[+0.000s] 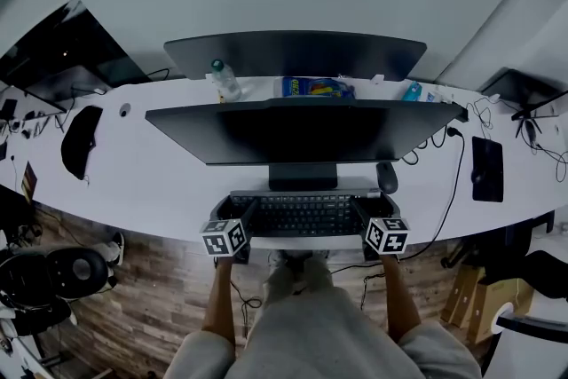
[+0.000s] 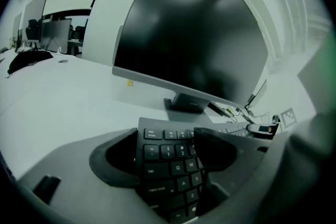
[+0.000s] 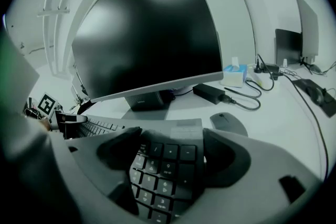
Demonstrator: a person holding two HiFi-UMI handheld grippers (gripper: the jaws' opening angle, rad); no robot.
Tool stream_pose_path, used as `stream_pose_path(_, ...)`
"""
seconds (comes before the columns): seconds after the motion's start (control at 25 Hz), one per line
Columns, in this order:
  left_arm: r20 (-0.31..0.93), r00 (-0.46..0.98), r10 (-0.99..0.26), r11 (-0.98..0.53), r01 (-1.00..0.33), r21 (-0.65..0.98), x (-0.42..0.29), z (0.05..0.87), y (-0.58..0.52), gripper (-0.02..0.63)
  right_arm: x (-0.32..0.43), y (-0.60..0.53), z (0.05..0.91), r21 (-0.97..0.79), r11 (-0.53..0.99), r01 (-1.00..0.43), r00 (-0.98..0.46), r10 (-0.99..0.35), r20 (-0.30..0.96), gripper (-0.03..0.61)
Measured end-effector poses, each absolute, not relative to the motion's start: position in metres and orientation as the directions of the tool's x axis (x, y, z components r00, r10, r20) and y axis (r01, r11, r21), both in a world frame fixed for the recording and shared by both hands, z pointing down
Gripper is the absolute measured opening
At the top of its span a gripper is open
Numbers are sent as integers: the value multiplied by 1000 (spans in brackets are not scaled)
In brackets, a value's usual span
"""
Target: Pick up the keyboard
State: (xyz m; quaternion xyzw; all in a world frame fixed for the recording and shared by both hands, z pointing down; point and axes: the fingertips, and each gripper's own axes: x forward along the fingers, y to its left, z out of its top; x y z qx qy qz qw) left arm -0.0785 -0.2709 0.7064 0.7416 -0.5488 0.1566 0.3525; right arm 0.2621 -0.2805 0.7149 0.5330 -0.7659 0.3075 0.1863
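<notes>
the flat black keyboard (image 1: 302, 215) lies at the near edge of the white counter (image 1: 151, 191), before the wide dark monitor (image 1: 302, 133). the left gripper (image 2: 167, 148) is clamped on its left end and the right gripper (image 3: 170, 153) on its right end. lifting unevenly could tilt it out of either shallow pinch. the keys "esc" and "caps lock" read clearly; the pale sticker (image 3: 185, 126) doesn't.

On the desk (image 1: 160, 182), in front of the monitor (image 1: 302, 130): the keyboard (image 1: 302, 215). Near its right end, a mouse (image 1: 386, 177). Left end in the left gripper (image 1: 241, 210), right end in the right gripper (image 1: 366, 210).
</notes>
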Motion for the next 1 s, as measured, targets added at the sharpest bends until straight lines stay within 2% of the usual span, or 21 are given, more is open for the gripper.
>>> stream_pose_path(1.0, 402, 354, -844, -246, -923, 296, -74, 567, -280, 316, 267, -289, 572, -183, 304, -935, -352, -853, 385, 362)
